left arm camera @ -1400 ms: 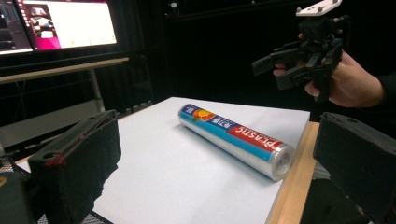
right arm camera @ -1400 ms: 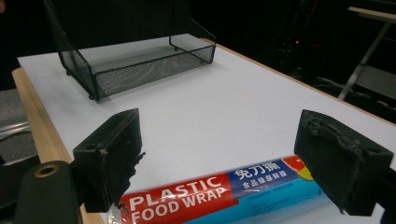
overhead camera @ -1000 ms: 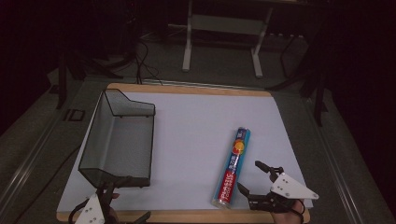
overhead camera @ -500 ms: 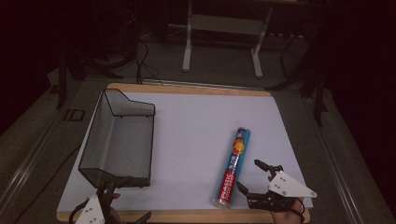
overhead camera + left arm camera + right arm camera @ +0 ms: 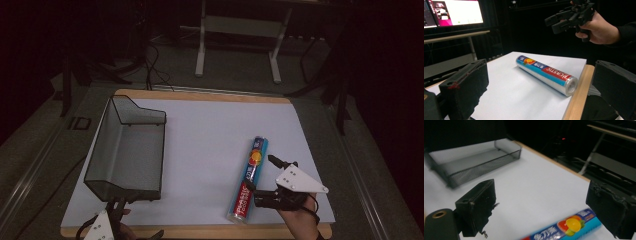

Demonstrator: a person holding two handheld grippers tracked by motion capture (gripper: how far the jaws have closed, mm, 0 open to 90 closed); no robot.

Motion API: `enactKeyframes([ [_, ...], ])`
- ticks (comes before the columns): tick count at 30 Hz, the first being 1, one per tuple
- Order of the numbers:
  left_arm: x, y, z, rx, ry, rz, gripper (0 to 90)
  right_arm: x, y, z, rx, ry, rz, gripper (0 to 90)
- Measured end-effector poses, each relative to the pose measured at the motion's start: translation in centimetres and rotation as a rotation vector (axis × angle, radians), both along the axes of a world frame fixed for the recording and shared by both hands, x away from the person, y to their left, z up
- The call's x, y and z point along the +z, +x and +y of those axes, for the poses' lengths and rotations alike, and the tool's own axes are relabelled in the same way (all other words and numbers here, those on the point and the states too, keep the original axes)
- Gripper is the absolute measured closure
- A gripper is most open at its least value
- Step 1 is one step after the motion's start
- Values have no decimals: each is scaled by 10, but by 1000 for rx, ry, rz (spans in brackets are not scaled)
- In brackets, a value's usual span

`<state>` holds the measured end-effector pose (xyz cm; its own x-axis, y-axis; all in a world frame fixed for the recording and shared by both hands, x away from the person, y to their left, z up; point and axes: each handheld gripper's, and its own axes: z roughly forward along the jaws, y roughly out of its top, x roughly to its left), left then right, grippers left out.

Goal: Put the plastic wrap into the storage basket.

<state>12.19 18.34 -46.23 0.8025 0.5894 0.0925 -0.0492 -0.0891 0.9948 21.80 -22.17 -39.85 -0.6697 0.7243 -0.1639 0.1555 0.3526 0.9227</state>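
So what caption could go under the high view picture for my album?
Right tool hangs open beside the plastic wrap roll on the white table, wire basket waiting left.

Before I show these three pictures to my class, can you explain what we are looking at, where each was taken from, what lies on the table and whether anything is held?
A person sits at a table with a hand-held two-jaw gripper in each hand; there is no robot arm. The high view looks down from above: the right gripper is at the lower right, the left gripper at the bottom edge. The other two pictures come from cameras riding on each gripper, looking out between its own black jaws. On the white table lie a roll of plastic wrap and an empty black mesh tray. Nothing is held: both grippers are open, the right one poised beside the roll with its jaws just opened wider.
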Motion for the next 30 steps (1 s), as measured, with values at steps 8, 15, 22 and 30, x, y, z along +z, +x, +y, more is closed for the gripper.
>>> enactKeyframes([
  [8, 0, -1, -1, -7, -3, -2, 17, 8, 17, 6, -96, 17, 71, 90],
  [15, 1, -1, -2, -12, -8, 0, 16, 4, 34, 17, -205, -9, 144, 91],
  [22, 1, -2, -3, -21, -6, -2, 16, -2, 48, 24, -305, 4, 203, 91],
  [30, 1, -1, -4, -29, -7, 1, 16, -16, 65, 25, -428, 14, 318, 94],
])
